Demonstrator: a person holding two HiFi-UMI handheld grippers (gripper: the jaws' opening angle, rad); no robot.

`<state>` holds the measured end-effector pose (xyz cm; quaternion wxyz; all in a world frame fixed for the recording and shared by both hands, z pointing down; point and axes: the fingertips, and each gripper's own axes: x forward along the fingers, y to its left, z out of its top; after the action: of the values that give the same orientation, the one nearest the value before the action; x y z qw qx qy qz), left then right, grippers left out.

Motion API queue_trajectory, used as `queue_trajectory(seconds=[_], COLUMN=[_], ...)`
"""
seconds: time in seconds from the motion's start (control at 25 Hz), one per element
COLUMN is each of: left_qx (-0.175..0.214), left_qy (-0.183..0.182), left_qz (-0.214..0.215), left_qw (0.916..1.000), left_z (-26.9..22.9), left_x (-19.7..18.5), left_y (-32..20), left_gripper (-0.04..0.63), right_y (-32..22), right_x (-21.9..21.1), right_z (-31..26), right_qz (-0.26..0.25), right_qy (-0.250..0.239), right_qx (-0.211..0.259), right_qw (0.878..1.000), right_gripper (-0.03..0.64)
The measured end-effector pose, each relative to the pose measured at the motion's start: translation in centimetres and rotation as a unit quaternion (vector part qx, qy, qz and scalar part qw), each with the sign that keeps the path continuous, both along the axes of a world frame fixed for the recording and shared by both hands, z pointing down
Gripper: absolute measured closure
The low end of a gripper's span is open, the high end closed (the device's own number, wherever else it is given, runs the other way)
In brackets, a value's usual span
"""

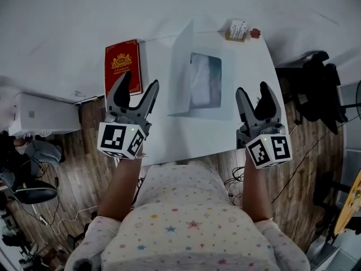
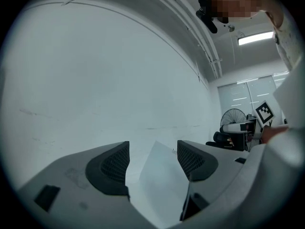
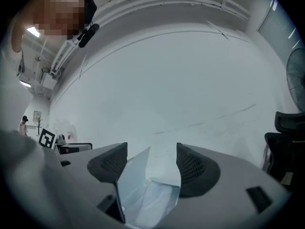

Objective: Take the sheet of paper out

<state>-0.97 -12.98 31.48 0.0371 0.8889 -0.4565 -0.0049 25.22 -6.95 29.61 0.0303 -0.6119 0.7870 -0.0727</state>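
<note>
L claw (image 1: 141, 79) and R claw (image 1: 252, 88) both released and empty, forearms parallel, hovering over the desk (image 1: 169, 135) near edge either side of the open white folder (image 1: 181, 66), sheet of paper (image 1: 204, 81) inside w/ long axis running away from person; red book (image 1: 122, 64) in head view only.

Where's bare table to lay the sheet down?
Near strip of the table, between left gripper and right gripper, in front of the open envelope. Narrow strip between envelope and red book. Crowded: far right corner, small box.
</note>
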Motion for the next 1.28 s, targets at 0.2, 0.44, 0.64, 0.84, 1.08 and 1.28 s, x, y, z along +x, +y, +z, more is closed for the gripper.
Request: queue_trajectory(seconds=[0.2, 0.44, 0.64, 0.84, 1.08, 1.28], left_qx=[-0.006, -0.001, 0.006, 0.001, -0.013, -0.019], left_qy=[0.000, 0.001, 0.008, 0.012, 0.010, 0.009], left_qz=[-0.003, 0.007, 0.005, 0.006, -0.005, -0.017], left_qw=[1.0000, 1.0000, 0.9999, 0.9999, 0.9999, 0.9996], left_z=[0.1, -0.3, 0.0, 0.9, 2.2, 2.9], left_x=[-0.9, -1.4, -1.8, -1.6, -2.0, -2.6], left_y=[-1.3, -2.9, -3.9, -4.5, -5.2, -5.6], left_gripper=[0.305, 0.305, 0.305, 0.305, 0.305, 0.305], right_y=[-1.9, -3.4, -4.0, -4.6, -5.1, -5.7], right_x=[-2.1, -4.1, -5.7, -6.3, -7.1, -6.6], right_z=[0.3, 0.6, 0.8, 2.0, 3.6, 4.6], right_qz=[-0.019, -0.030, -0.039, -0.048, -0.060, -0.041], right_qy=[-0.001, 0.005, 0.008, 0.009, 0.014, 0.024], right_qx=[-0.008, -0.017, -0.016, -0.030, -0.050, -0.063], right_qw=[1.000, 0.999, 0.999, 0.998, 0.997, 0.997], right_gripper=[0.307, 0.328, 0.349, 0.357, 0.359, 0.392])
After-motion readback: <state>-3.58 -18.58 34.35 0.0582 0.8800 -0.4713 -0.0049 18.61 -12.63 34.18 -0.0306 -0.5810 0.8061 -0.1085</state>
